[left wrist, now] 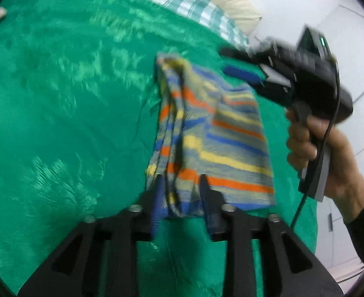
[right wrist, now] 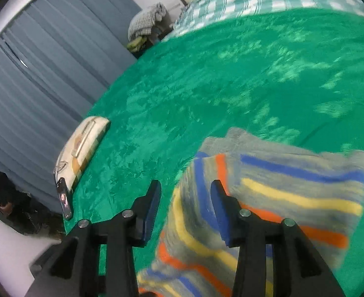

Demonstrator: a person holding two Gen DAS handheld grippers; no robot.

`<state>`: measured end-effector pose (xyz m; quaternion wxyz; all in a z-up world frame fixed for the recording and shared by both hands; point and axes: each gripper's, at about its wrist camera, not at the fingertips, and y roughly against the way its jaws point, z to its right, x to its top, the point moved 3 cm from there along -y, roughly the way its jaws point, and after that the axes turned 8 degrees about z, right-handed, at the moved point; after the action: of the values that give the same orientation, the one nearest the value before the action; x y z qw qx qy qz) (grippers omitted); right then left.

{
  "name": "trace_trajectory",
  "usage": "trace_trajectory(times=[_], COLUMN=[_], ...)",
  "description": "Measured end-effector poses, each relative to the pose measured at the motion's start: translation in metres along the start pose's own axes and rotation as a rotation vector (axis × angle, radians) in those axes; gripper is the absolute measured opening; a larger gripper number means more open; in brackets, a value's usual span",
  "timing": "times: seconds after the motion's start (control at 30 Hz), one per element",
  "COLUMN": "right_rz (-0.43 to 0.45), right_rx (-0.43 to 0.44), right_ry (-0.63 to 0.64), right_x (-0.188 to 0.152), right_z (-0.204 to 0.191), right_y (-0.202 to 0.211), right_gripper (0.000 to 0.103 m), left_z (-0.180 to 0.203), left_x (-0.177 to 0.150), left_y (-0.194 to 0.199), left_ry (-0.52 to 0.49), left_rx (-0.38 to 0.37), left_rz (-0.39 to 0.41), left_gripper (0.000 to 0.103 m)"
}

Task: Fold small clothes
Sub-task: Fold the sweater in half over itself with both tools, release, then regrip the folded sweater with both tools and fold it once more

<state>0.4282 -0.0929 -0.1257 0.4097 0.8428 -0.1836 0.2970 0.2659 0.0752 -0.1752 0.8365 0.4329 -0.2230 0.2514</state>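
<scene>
1. Lying across most of both views was a green blanket (left wrist: 58, 99), plush and patterned, serving as the folding surface.
2. Left gripper (left wrist: 180, 180): fingers spread, a bunched edge of the cloth sat between them. Whether the pads actually pinched it could not be told; the gap looked too wide for a firm clench.
3. Cloth (left wrist: 206, 136): a small garment striped blue, yellow and orange on grey. It lay on the blanket just ahead of the left gripper, its left side gathered in pleats, its right side flatter. Blurred in both views.
4. Right gripper (left wrist: 231, 60): seen from the left wrist, it hung above the far right corner of the cloth, fingers apart and holding nothing. In its own view, the cloth (right wrist: 281, 198) showed between and behind the released fingers (right wrist: 152, 203).
5. Hand (left wrist: 330, 158): gripped the right tool's handle.
6. Plaid sheet (left wrist: 194, 2): beyond the blanket, idle.
7. Step, as judged: early, between grasps, with the garment not yet squared. The next move likely called for both tongs to take opposite corners and spread the pleated side flat before any fold.
</scene>
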Motion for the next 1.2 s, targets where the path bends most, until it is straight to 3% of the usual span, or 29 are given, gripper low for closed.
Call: trace_trajectory(times=[0.1,0.17,0.23,0.27,0.3,0.33,0.4,0.47,0.53,0.6,0.67,0.73,0.83,0.9,1.0,1.03,1.1,1.2], right_rz=[0.037,0.027,-0.006,-0.024,-0.057,-0.116,-0.186,-0.135,-0.094,-0.034,-0.008,0.014,-0.041,-0.135,-0.053,-0.005,0.101,0.086], right_rx=[-0.082,-0.089,-0.060,-0.050,-0.045,-0.071,-0.120,-0.124,-0.123,-0.142,-0.152,-0.165,-0.210,-0.220,-0.204,-0.176,-0.135,-0.096], right_ry=[0.141,0.194,0.218,0.215,0.203,0.191,0.204,0.232,0.222,0.249,0.274,0.274,0.205,0.115,0.101,0.067,-0.002,-0.127], right_x=[-0.012,-0.027,-0.054,-0.065,-0.083,-0.108,-0.145,-0.142,-0.127,-0.106,-0.082,-0.059,-0.050,-0.062,-0.054,-0.052,-0.057,-0.069], right_z=[0.004,0.002,-0.001,-0.001,0.002,0.009,0.021,0.015,0.013,0.013,0.016,0.023,0.047,0.069,0.061,0.059,0.062,0.085], right_y=[0.049,0.071,0.080,0.079,0.073,0.061,0.047,0.060,0.073,0.082,0.079,0.065,0.023,-0.006,0.017,0.036,0.075,0.079], right_gripper=[0.043,0.042,0.038,0.037,0.037,0.037,0.034,0.033,0.033,0.033,0.033,0.033,0.033,0.034,0.037,0.049,0.067,0.069], left_z=[0.012,0.023,0.025,0.017,0.006,-0.008,-0.017,-0.011,-0.005,0.001,0.012,0.018,-0.010,-0.027,-0.027,-0.028,-0.031,-0.038], left_x=[0.016,0.030,0.041,0.046,0.046,0.042,0.042,0.046,0.054,0.066,0.079,0.093,0.103,0.097,0.100,0.100,0.095,0.085], left_y=[0.006,-0.002,-0.025,-0.045,-0.062,-0.074,-0.078,-0.061,-0.044,-0.042,-0.055,-0.078,-0.125,-0.132,-0.104,-0.093,-0.073,-0.084], left_ry=[-0.038,-0.074,-0.086,-0.084,-0.079,-0.061,-0.016,-0.039,-0.053,-0.060,-0.107,-0.155,-0.119,-0.060,-0.059,-0.056,-0.039,-0.001], left_rx=[-0.010,0.010,0.077,0.153,0.236,0.270,0.235,0.213,0.178,0.116,0.095,0.137,0.314,0.277,0.206,0.152,0.024,-0.030], left_rz=[0.054,0.074,0.053,0.019,-0.019,-0.059,-0.079,-0.067,-0.010,0.018,0.005,-0.007,-0.075,-0.104,-0.071,-0.054,-0.034,-0.075], left_gripper=[0.067,0.069,0.069,0.063,0.047,0.046,0.047,0.048,0.057,0.075,0.076,0.076,0.073,0.073,0.072,0.073,0.090,0.091])
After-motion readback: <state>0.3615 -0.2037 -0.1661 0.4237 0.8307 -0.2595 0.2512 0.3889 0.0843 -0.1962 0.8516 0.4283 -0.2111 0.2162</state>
